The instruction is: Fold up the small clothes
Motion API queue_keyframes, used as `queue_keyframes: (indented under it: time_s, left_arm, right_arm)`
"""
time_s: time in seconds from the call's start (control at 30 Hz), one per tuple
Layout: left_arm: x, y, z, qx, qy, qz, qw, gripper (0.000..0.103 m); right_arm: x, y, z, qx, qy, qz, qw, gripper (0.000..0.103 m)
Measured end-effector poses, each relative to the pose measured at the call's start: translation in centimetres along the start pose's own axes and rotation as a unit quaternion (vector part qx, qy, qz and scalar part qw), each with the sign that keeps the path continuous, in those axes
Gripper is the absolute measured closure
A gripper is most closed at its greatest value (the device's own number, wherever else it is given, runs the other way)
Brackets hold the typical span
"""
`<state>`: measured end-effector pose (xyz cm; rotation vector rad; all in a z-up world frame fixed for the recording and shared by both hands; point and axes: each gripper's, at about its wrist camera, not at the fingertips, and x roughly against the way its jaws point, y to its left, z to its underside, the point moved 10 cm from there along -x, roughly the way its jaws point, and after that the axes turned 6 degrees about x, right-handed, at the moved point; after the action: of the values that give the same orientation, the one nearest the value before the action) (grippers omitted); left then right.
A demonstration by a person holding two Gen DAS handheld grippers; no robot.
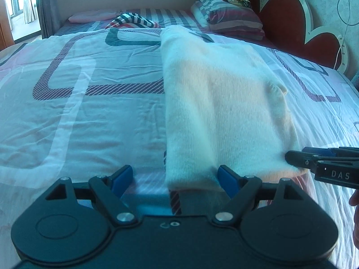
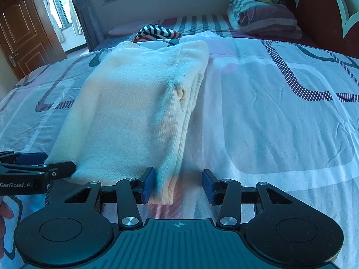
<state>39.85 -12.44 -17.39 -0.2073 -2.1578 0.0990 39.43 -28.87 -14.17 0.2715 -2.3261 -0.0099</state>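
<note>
Lying lengthwise on the bed cover (image 1: 78, 116), the cream knitted garment (image 1: 219, 103) had been folded into a long, narrow stack, its layered edges visible along the right-hand side in the right wrist view (image 2: 143, 103). A small puckered hole or tag showed near that same edge. The left gripper (image 1: 177, 180) stood with its jaws wide apart at the near left corner of the garment; that corner lay between the blue pads (image 1: 226, 181), but the pads did not press on it, and bare cover was visible under the gap. The right gripper (image 2: 178, 185) was set to a narrower, part-way opening at the near right corner. Its left pad (image 2: 148, 185) was touching or just beside the folded edge, while its right pad stood clear over the bed cover, so nothing was clamped. Each gripper was visible from the other's camera, low at the frame edge, close to the near end of the garment, with part of a hand (image 1: 355, 219) behind it. At the far end of the bed lay a striped pillow (image 2: 264, 18), a crumpled striped cloth (image 2: 157, 33) and a red heart-shaped headboard (image 1: 287, 15). A wooden door (image 2: 20, 31) stood at the left of the room.
</note>
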Motion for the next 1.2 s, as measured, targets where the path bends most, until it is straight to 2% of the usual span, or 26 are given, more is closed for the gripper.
queue_keyframes:
  time_s: [0.13, 0.2, 0.27, 0.37, 0.43, 0.53, 0.6, 0.67, 0.73, 0.8, 0.87, 0.9, 0.97, 1.07, 1.17, 1.2]
  left_arm:
    - [0.5, 0.2, -0.2, -0.003, 0.003, 0.001, 1.0000, 0.021]
    - [1.8, 0.6, -1.0, -0.010, -0.021, -0.003, 0.9997, 0.021]
    - [2.5, 1.1, -2.0, -0.017, -0.050, -0.010, 0.9985, 0.017]
    - [1.9, 1.7, -4.0, -0.002, -0.055, -0.001, 0.9985, 0.019]
    - [1.3, 1.6, -5.4, 0.007, -0.055, 0.020, 0.9983, 0.020]
    - [0.1, 1.0, -7.0, 0.023, -0.044, 0.066, 0.9966, 0.017]
    - [-0.8, 0.8, -7.5, 0.030, -0.032, 0.073, 0.9964, 0.013]
    - [-1.8, 0.5, -7.8, 0.037, -0.019, 0.069, 0.9968, 0.012]
    - [-2.6, 0.3, -8.2, 0.052, -0.012, 0.083, 0.9951, 0.012]
    - [-3.4, 0.4, -8.5, 0.074, -0.001, 0.096, 0.9926, 0.012]
    - [-4.0, 0.5, -8.6, 0.096, 0.014, 0.120, 0.9880, 0.017]
    - [-4.3, 0.4, -8.6, 0.111, 0.024, 0.137, 0.9840, 0.026]
    - [-5.0, 0.6, -8.6, 0.144, 0.042, 0.164, 0.9750, 0.028]
    - [-5.8, 1.0, -8.9, 0.172, 0.051, 0.178, 0.9674, 0.028]
    - [-6.5, 1.1, -9.1, 0.180, 0.050, 0.180, 0.9657, 0.030]
    - [-6.6, 0.8, -9.3, 0.171, 0.049, 0.173, 0.9687, 0.034]
  right_arm:
    - [0.0, -0.1, 0.1, -0.003, -0.005, -0.003, 1.000, 0.058]
    - [0.9, -0.3, -0.3, -0.012, -0.010, -0.006, 1.000, 0.058]
    - [2.3, -0.6, -1.2, -0.019, -0.042, -0.016, 0.999, 0.058]
    - [2.5, -1.2, -2.7, -0.042, -0.060, -0.035, 0.997, 0.058]
    - [1.8, -1.6, -4.3, -0.070, -0.067, -0.057, 0.994, 0.058]
    - [0.0, -2.9, -6.3, -0.125, -0.068, -0.096, 0.985, 0.058]
    - [-1.2, -3.8, -7.0, -0.171, -0.058, -0.131, 0.975, 0.058]
    - [-2.0, -5.0, -7.6, -0.198, -0.057, -0.134, 0.969, 0.058]
    - [-2.8, -5.9, -8.1, -0.212, -0.054, -0.136, 0.966, 0.057]
    - [-3.5, -6.2, -8.3, -0.225, -0.049, -0.150, 0.962, 0.041]
    - [-4.1, -6.7, -8.3, -0.228, -0.045, -0.151, 0.961, 0.038]
    - [-4.4, -6.7, -8.3, -0.235, -0.042, -0.165, 0.957, 0.038]
    - [-4.6, -6.6, -8.4, -0.250, -0.041, -0.199, 0.947, 0.039]
    - [-5.1, -6.5, -8.3, -0.280, -0.035, -0.248, 0.927, 0.039]
    - [-5.3, -6.4, -8.7, -0.268, -0.041, -0.250, 0.930, 0.039]
    - [-5.4, -6.3, -8.9, -0.264, -0.041, -0.248, 0.931, 0.045]
